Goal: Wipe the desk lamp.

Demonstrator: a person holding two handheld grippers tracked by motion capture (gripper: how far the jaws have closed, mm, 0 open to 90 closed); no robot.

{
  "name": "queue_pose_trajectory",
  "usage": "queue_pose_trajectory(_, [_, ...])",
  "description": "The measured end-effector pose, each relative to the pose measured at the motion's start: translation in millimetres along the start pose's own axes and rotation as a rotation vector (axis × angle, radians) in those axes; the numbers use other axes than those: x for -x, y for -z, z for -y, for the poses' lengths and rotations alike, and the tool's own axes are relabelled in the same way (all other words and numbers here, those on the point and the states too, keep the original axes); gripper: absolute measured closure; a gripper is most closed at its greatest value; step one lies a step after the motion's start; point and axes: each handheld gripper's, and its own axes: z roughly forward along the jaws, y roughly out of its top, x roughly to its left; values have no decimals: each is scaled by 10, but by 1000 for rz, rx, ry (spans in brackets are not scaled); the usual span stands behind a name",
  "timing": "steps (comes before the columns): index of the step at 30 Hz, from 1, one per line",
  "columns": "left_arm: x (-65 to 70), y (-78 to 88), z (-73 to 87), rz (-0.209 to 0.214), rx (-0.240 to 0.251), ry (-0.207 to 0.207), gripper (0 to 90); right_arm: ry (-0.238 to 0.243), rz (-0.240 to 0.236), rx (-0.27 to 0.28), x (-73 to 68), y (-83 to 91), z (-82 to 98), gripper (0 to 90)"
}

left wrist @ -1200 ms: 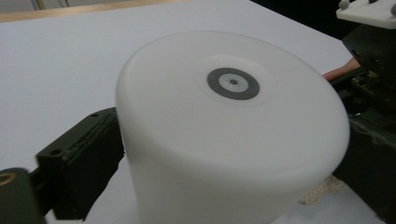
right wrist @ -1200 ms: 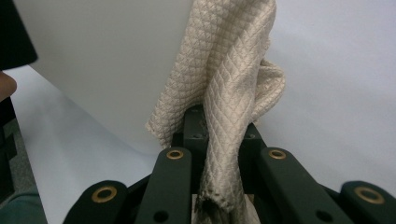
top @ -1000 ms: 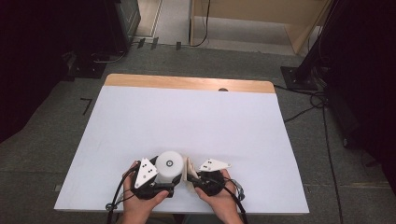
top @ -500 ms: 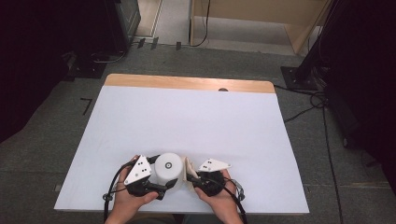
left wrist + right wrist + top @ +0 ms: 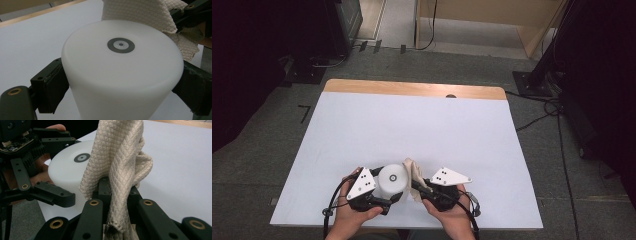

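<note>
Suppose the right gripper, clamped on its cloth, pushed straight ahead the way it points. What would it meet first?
Probably the white cylinder, held in the left gripper. The right gripper angles slightly toward it and the cloth hangs beside it, though depth is unclear.

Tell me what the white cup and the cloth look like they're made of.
Cup: probably plastic, smooth, matte, slightly translucent, with a moulded ring mark on its upturned base. Cloth: soft woven fabric, beige, with a waffle-like diamond texture, draping in folds.

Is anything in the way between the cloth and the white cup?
Nothing visible is. The right gripper pinches the beige cloth, which hangs right beside the white cup that the left gripper clamps by its sides. No other object lies between them.
</note>
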Motion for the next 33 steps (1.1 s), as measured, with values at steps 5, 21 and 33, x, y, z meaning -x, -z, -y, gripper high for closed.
queue_pose_trajectory(5, [-1,0,4,0,1,2,81,-6,7,-32,36,-64,56,805])
queue_pose_trajectory(21, [2,7,13,3,2,-2,81,-131,-21,-190,228,-373,394,805])
queue_pose_trajectory(33, [0,6,22,4,7,0,80,-108,-19,-129,167,-261,257,805])
